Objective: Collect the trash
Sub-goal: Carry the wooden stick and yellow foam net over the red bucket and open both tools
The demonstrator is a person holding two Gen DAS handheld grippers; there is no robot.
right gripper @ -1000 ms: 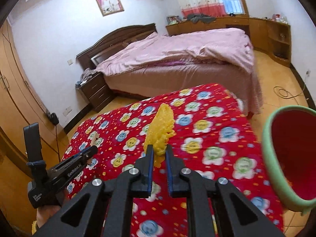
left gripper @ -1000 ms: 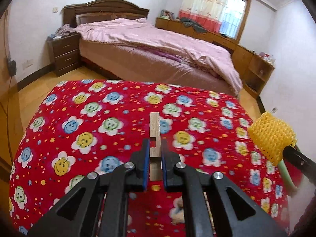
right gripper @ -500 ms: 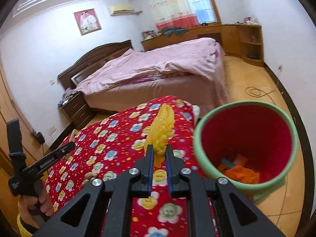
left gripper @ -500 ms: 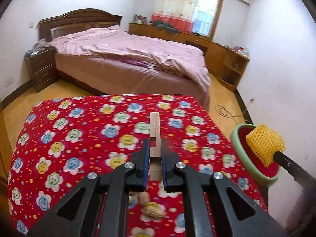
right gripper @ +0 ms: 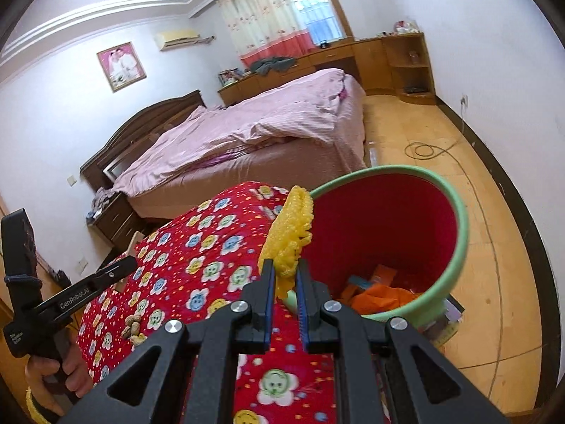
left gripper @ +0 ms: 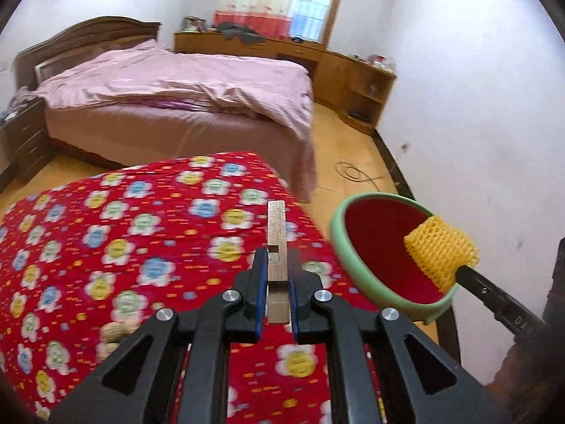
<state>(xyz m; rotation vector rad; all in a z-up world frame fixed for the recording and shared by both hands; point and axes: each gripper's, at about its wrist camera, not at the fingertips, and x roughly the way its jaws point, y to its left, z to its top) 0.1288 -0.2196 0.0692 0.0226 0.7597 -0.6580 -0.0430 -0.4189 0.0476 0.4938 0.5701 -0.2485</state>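
Observation:
My left gripper (left gripper: 276, 277) is shut on a thin wooden strip (left gripper: 276, 236) and holds it above the red flowered table cover (left gripper: 116, 247), near its right edge. My right gripper (right gripper: 285, 281) is shut on a yellow foam net (right gripper: 290, 235) and holds it at the near rim of the green bin (right gripper: 459, 247) with a red inside. The net (left gripper: 441, 252) and bin (left gripper: 342, 247) also show in the left wrist view, the net over the bin's mouth. Orange scraps (right gripper: 381, 293) lie in the bin.
Peanut shells (right gripper: 132, 328) lie on the table cover; they also show in the left wrist view (left gripper: 113, 335). A bed with a pink quilt (left gripper: 176, 84) stands behind the table. A cable (right gripper: 423, 148) lies on the wooden floor. A white wall (left gripper: 476, 123) is right of the bin.
Both grippers have swung right toward the bin. The yellow net went from over the table to the bin's rim. The strip now sits near the table's right edge.

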